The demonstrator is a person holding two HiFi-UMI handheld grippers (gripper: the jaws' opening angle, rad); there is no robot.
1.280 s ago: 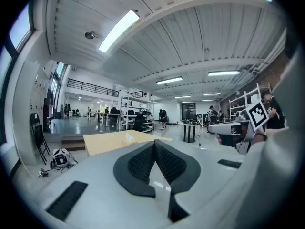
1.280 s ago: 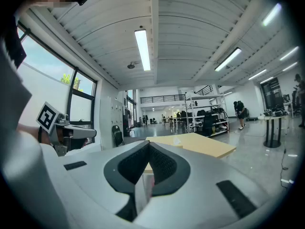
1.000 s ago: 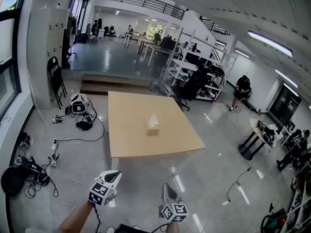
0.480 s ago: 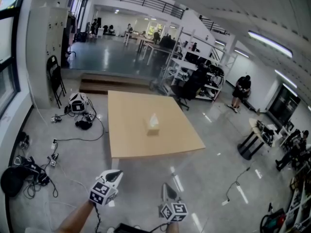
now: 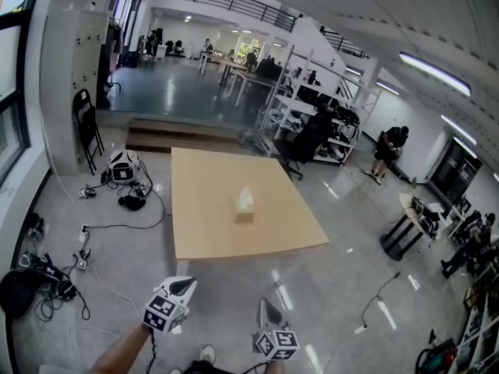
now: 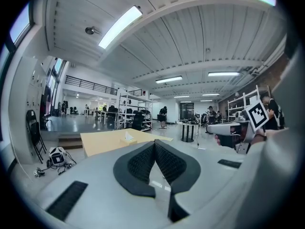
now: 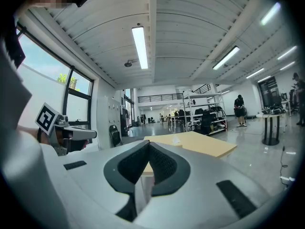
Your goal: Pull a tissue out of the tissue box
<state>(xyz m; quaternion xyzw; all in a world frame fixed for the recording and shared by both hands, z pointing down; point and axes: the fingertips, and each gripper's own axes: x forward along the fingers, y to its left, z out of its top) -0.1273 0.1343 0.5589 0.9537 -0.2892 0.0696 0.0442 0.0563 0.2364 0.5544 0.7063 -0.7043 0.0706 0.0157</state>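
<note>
A pale tissue box (image 5: 245,206) with a white tissue sticking up stands near the middle of a light wooden table (image 5: 203,224), far ahead of both grippers. Small and distant, the tissue box (image 6: 127,137) shows in the left gripper view, and the tissue box (image 7: 177,140) shows on the table in the right gripper view. My left gripper (image 5: 187,284) and right gripper (image 5: 267,302) hang side by side above the floor, short of the table's near edge. The left gripper (image 6: 154,142) has its pads together with nothing in them. The right gripper (image 7: 147,144) is likewise shut and holds nothing.
Cables, bags and a helmet-like device (image 5: 122,166) litter the floor left of the table. A folding chair (image 5: 87,127) stands by the left wall. Shelving racks (image 5: 312,119) rise behind the table, with a black round table (image 5: 405,232) at the right. A shoe (image 5: 206,354) shows below.
Both grippers stay nearly where they were. The head view has tipped slightly, so a shoe now shows at the bottom edge.
</note>
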